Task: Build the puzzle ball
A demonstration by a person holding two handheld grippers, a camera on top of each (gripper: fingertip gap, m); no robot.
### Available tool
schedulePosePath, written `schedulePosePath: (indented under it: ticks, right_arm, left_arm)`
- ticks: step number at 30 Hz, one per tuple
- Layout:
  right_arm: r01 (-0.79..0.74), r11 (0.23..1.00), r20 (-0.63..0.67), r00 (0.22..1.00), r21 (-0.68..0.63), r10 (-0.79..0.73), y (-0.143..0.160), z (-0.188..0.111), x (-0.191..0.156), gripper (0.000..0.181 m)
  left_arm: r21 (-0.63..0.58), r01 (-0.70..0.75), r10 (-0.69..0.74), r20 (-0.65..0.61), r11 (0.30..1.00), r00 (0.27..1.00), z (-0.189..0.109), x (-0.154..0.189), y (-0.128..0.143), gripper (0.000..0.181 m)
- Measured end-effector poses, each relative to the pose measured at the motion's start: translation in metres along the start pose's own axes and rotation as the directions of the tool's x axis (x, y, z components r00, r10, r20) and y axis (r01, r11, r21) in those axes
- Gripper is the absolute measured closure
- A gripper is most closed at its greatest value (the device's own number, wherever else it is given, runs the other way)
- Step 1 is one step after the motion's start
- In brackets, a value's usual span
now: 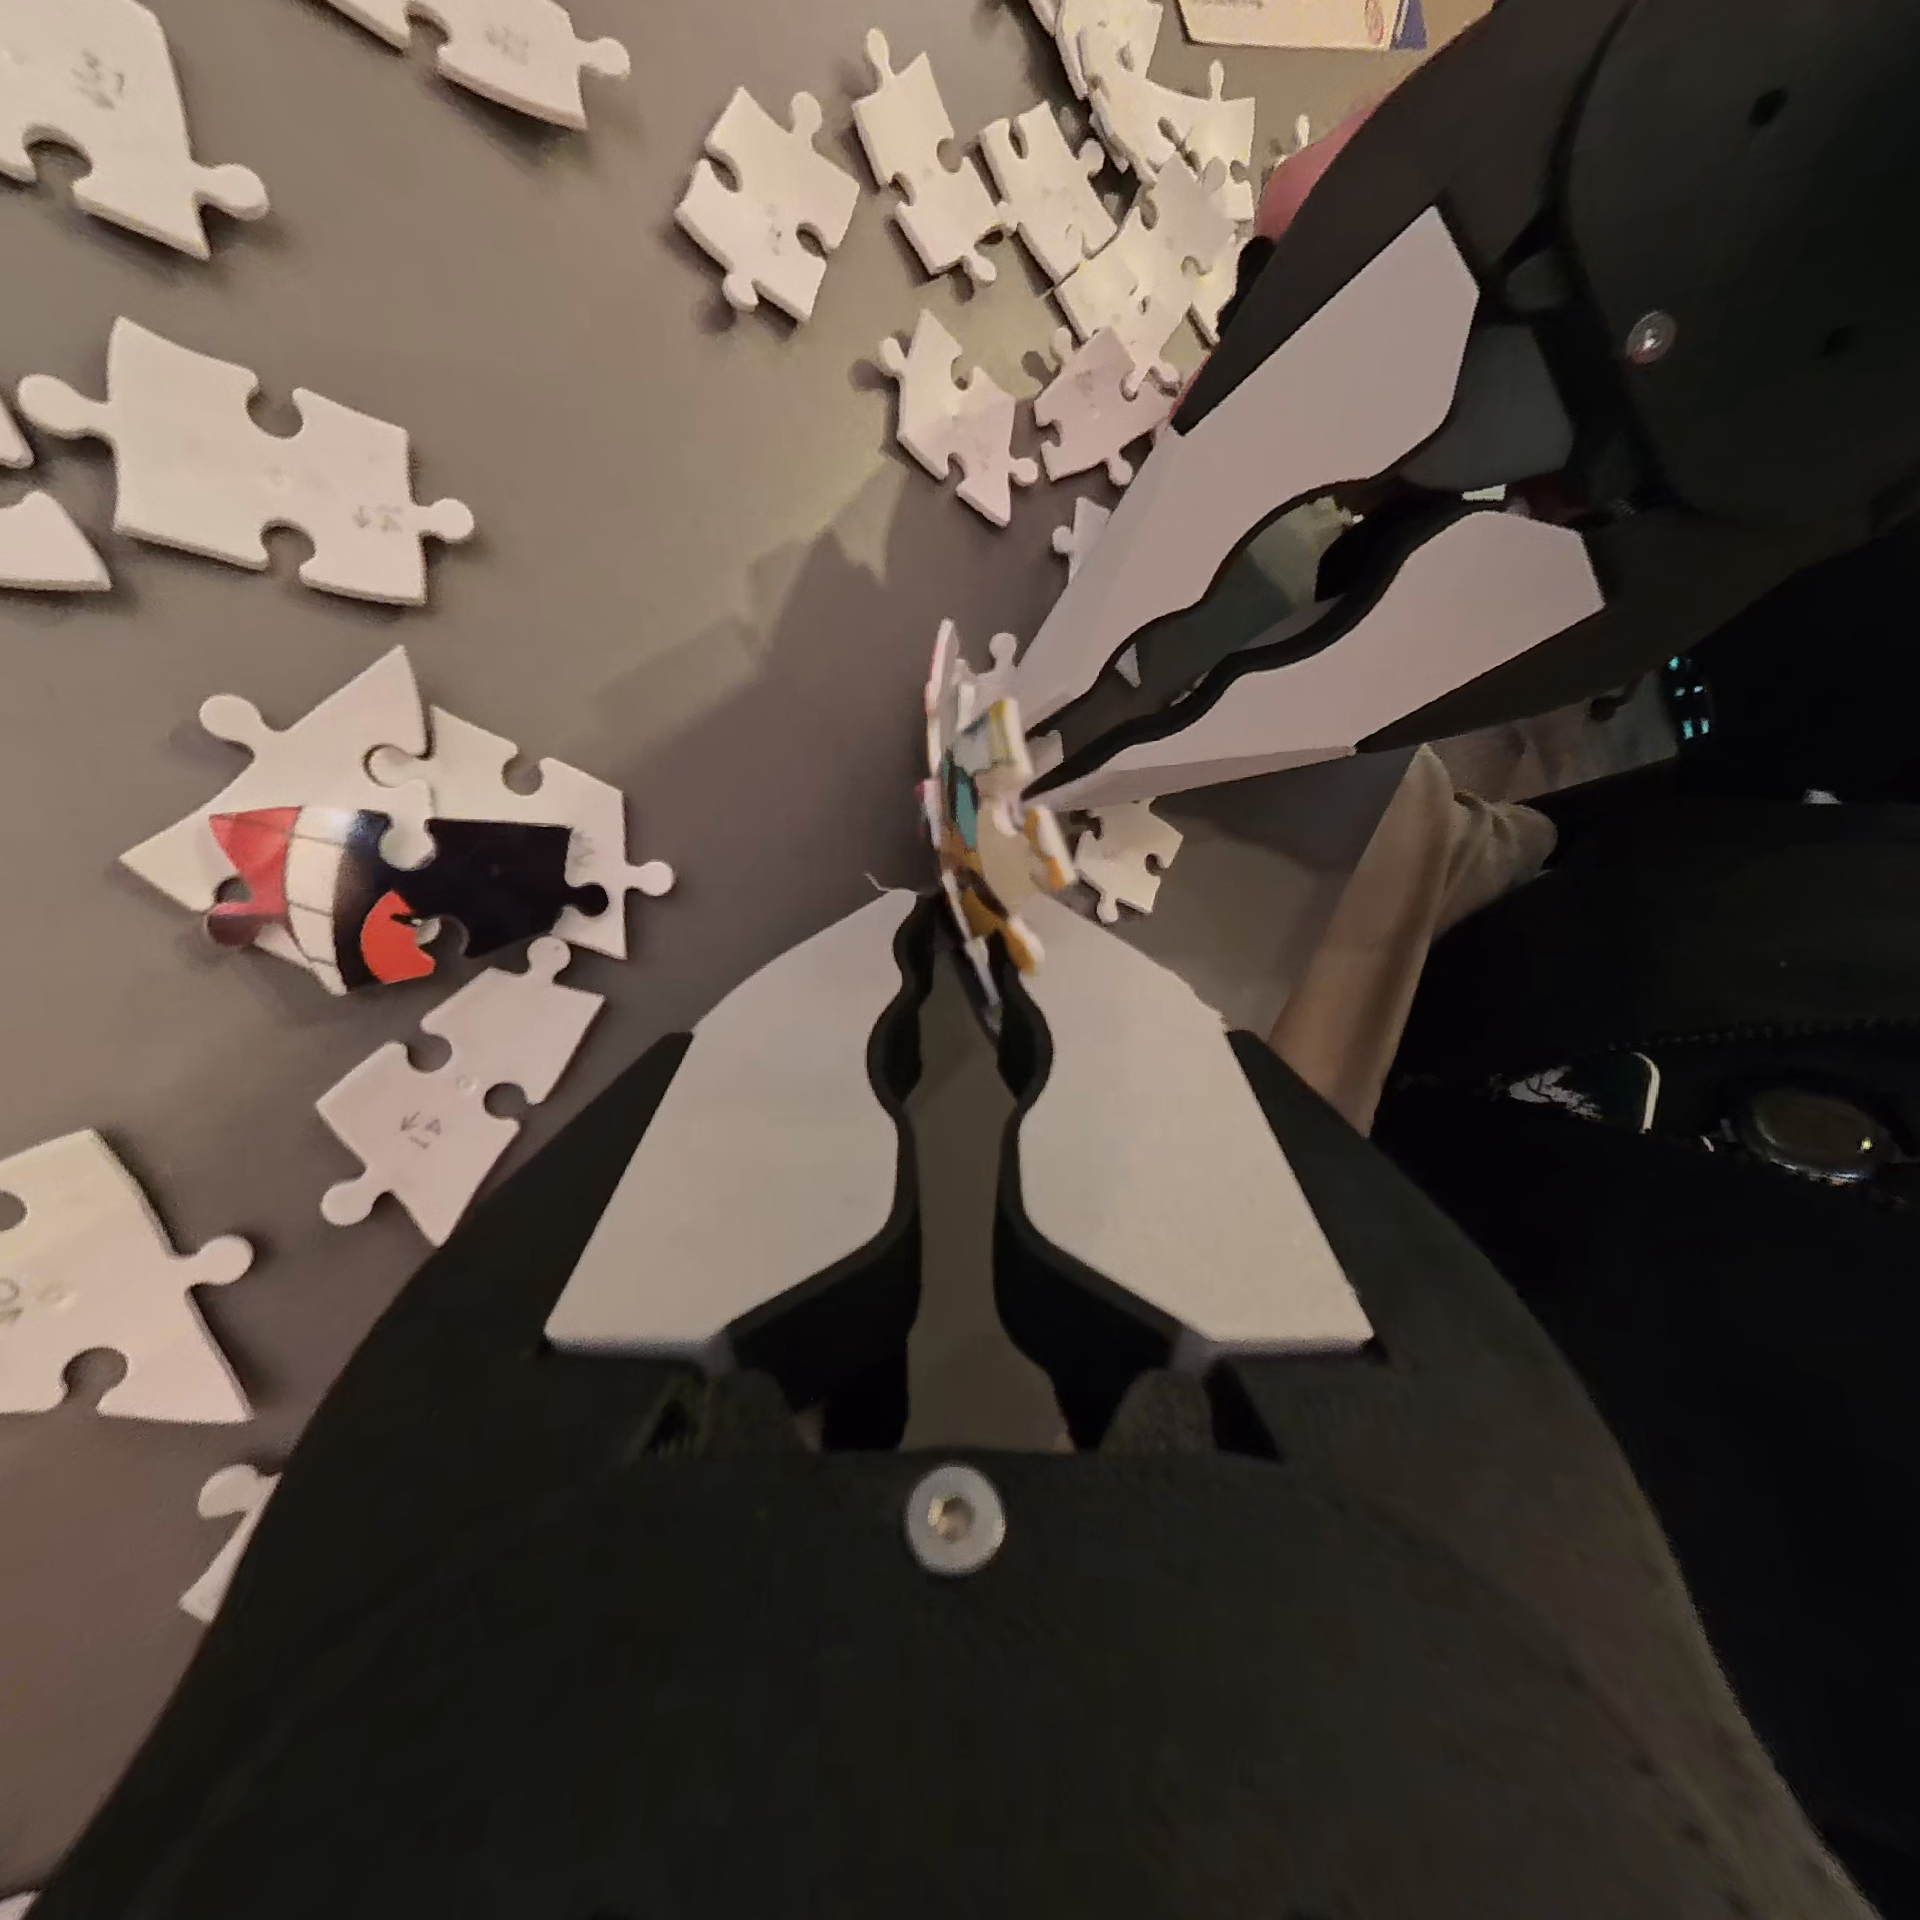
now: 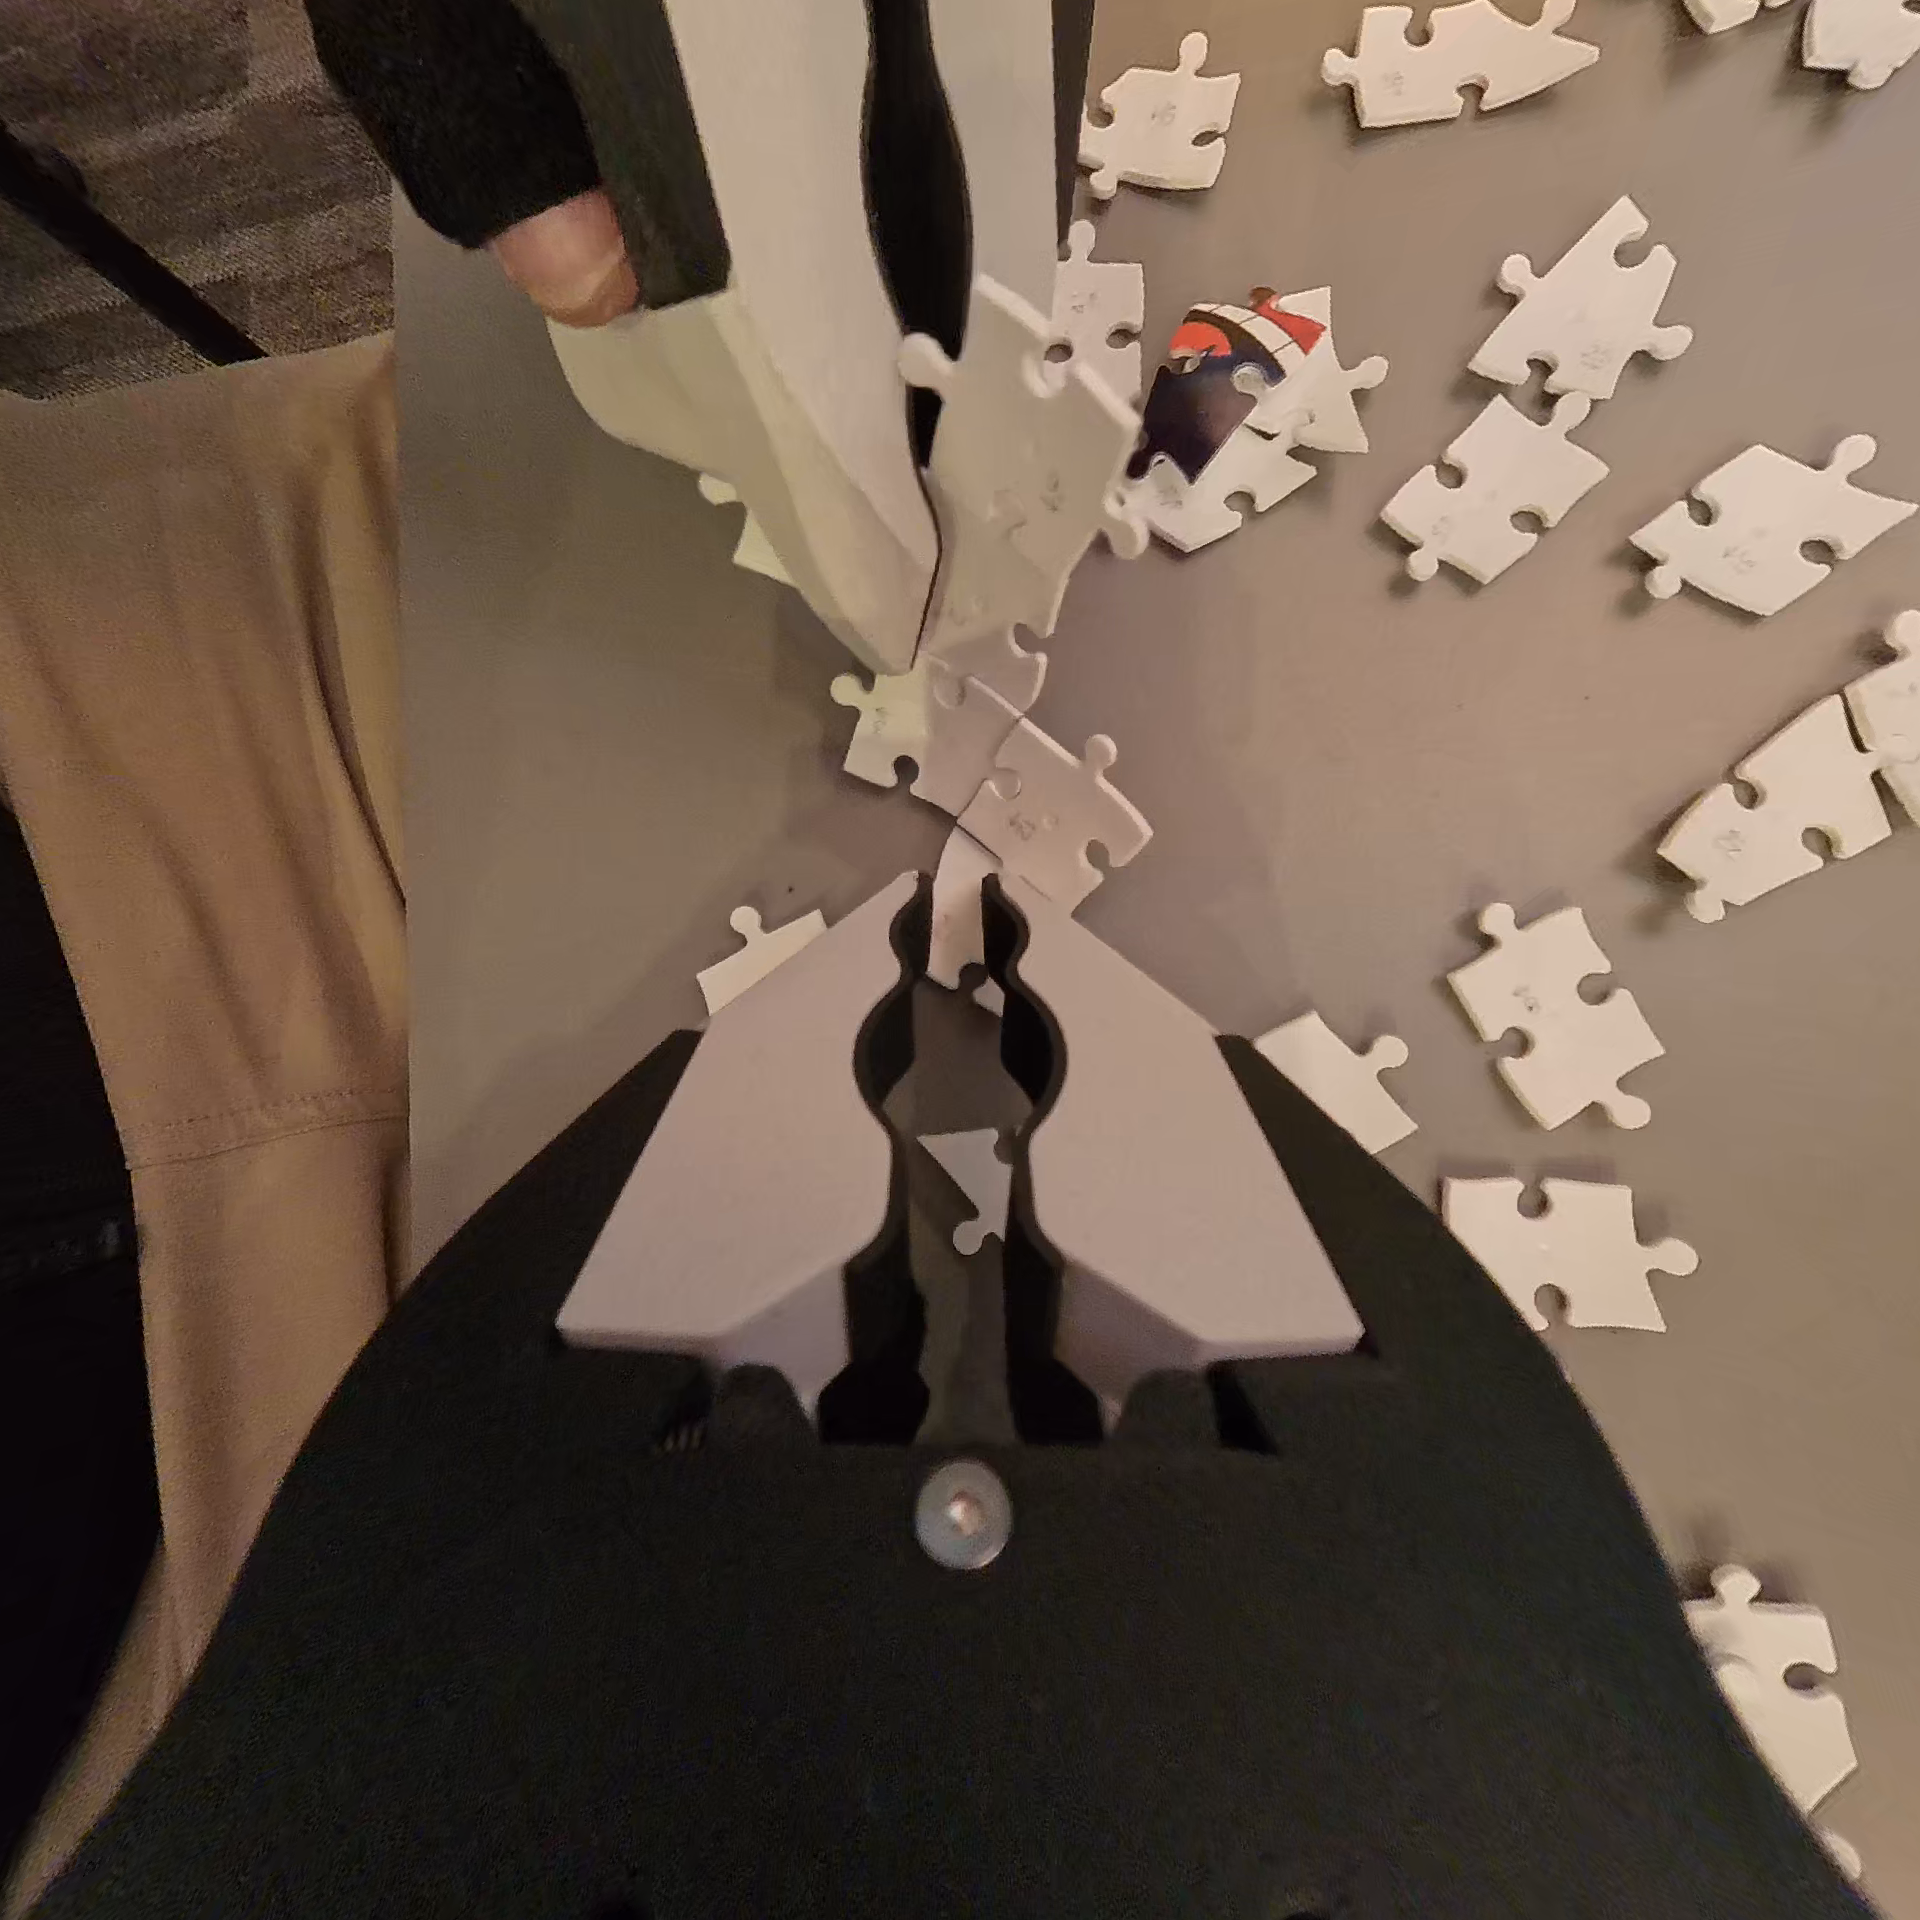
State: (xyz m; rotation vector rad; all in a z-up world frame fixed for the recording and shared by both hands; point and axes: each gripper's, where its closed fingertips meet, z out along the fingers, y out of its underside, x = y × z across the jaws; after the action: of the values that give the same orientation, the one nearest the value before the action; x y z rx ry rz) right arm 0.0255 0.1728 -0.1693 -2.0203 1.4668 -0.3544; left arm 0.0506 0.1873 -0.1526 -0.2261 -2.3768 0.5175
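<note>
A curved strip of joined puzzle pieces hangs above the grey table, its printed side showing edge-on in the left wrist view. My left gripper is shut on one end of it. My right gripper reaches in from the upper right and is shut on the other end. In the right wrist view the strip shows its white back between my right gripper and my left gripper. Several loose white pieces lie face down around it.
A small joined cluster with a black and red printed piece lies on the table and also shows in the right wrist view. A heap of white pieces lies at the back. A person's hand and beige clothing are at the table's edge. Across from one pair of fingers to the other is roughly 4 cm.
</note>
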Motion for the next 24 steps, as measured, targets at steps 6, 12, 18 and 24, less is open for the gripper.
schedulePosePath:
  ticks: [6,12,18,24]
  right_arm:
    - [-0.004,1.0,-0.003,1.0,-0.001,0.004,0.0,0.0,0.0,0.174]
    - [0.003,1.0,0.003,1.0,-0.007,-0.003,0.0,-0.001,-0.001,0.171]
    - [0.039,0.999,-0.001,0.999,-0.005,-0.039,0.0,-0.007,-0.002,0.161]
    - [0.127,0.992,0.0,0.992,-0.024,-0.127,0.0,-0.012,-0.011,0.165]
  left_arm:
    - [-0.009,-0.012,0.013,0.053,1.0,0.999,0.005,-0.003,0.001,0.177]
    - [-0.018,-0.02,0.022,0.096,1.0,0.995,0.005,-0.006,0.001,0.178]
    - [-0.024,0.006,-0.004,0.092,1.0,0.996,0.006,-0.005,0.001,0.178]
    - [-0.024,0.037,-0.035,0.087,0.999,0.996,0.005,-0.007,0.001,0.178]
